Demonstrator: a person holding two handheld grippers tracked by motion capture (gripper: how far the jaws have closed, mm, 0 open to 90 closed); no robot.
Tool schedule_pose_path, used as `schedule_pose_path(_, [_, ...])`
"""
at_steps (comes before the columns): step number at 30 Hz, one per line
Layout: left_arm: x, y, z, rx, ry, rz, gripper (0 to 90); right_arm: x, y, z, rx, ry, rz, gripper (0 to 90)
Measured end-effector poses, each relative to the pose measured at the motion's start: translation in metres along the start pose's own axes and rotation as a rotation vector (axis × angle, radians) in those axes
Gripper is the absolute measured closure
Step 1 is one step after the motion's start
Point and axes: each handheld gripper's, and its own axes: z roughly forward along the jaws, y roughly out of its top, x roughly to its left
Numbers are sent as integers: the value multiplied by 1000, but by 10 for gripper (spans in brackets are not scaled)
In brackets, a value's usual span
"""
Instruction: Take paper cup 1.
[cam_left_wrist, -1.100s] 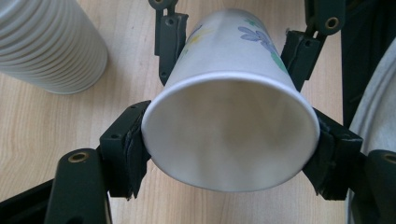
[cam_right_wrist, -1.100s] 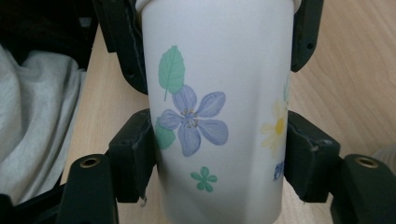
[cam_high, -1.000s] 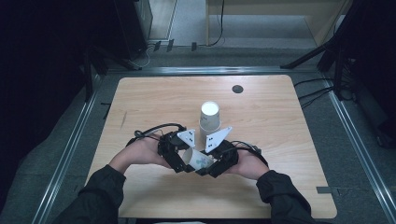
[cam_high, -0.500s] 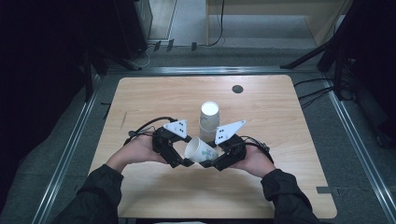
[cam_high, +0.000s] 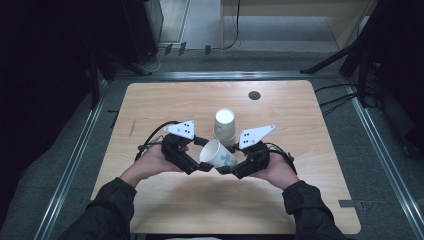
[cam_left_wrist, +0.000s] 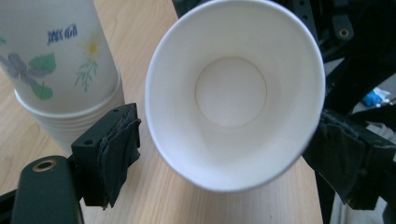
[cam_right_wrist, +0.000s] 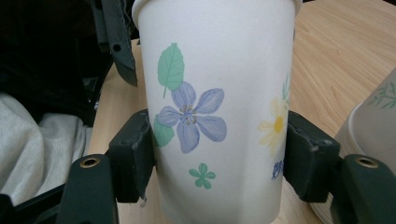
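A white paper cup (cam_high: 216, 152) with flower prints hangs tilted above the wooden table (cam_high: 165, 100), its mouth turned toward my left gripper (cam_high: 197, 162). My right gripper (cam_right_wrist: 219, 163) is shut on the cup (cam_right_wrist: 215, 70), its pads pressing both sides of the wall. My left gripper (cam_left_wrist: 231, 156) has just been opening; its jaws stand wide on either side of the cup's rim (cam_left_wrist: 231, 88) without pressing it. A stack of the same cups (cam_high: 224, 125) stands upside down just behind, beside the left jaw (cam_left_wrist: 56, 60) and at the right (cam_right_wrist: 373, 126).
A small black round cap (cam_high: 254, 95) sits in the table near the far edge. Metal rails (cam_high: 75, 165) run along both sides of the table. Cables trail from both grippers over the tabletop near the hands.
The left jaws have opened off the cup. The right gripper has risen a little and moved right with the cup, so the two hands stand slightly farther apart.
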Motion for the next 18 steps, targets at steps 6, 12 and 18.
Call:
schedule_pose_path(6, [-2,1,3,-54,-9,-16,152,0,1,1,-22,15,10,341])
schedule_pose_path(12, [-4,0,5,-93,-11,-30,202,0,0,3,-35,34,21,341])
schedule_pose_path(18, [-4,-1,4,-100,-12,-21,236,0,0,3,-36,41,26,341])
